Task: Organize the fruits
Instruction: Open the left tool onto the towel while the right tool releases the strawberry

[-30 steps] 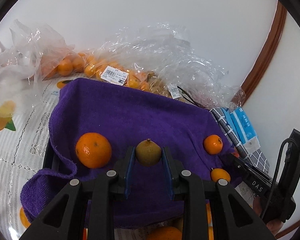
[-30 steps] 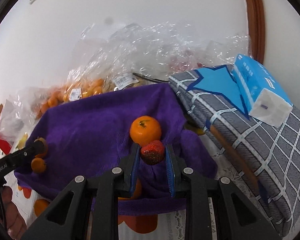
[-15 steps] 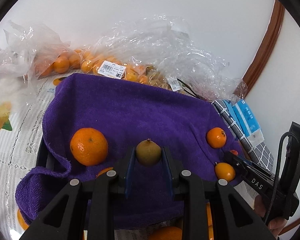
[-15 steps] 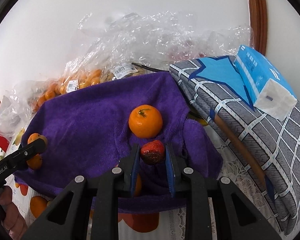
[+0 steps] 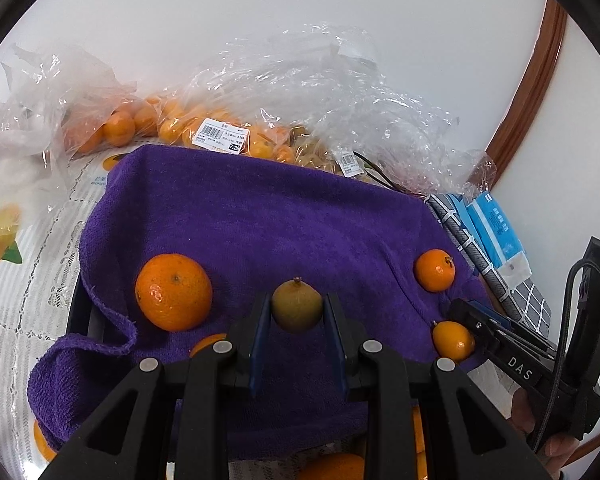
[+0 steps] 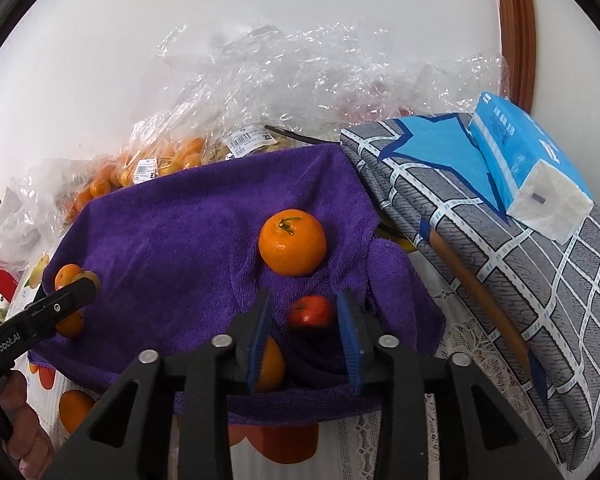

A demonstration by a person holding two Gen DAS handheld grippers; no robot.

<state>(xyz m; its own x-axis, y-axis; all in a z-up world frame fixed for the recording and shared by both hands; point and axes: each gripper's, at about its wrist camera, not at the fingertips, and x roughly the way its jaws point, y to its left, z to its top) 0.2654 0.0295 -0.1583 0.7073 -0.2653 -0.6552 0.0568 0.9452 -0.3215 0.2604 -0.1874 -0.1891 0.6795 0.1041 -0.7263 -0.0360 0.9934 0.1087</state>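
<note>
My left gripper (image 5: 296, 300) is shut on a small olive-brown round fruit (image 5: 297, 312), held above a purple towel (image 5: 260, 220) draped over a dark basket. On the towel lie a large orange (image 5: 173, 291), a smaller orange (image 5: 435, 271) and a kumquat (image 5: 453, 341). My right gripper (image 6: 305, 296) hangs over the towel's (image 6: 180, 240) right end, its jaws opening. A small red fruit (image 6: 311, 312), blurred, sits loose between them with a gap on each side. An orange (image 6: 292, 242) lies just beyond it.
Clear plastic bags (image 5: 320, 92) of small oranges (image 5: 120, 128) crowd the wall behind the towel. A folded grey checked cloth (image 6: 500, 240) with a blue tissue pack (image 6: 528, 164) on top lies to the right. A lace tablecloth (image 5: 20, 300) covers the table.
The right jaws have parted and the red fruit has slipped lower between them, free of the pads. The left gripper still holds its fruit.
</note>
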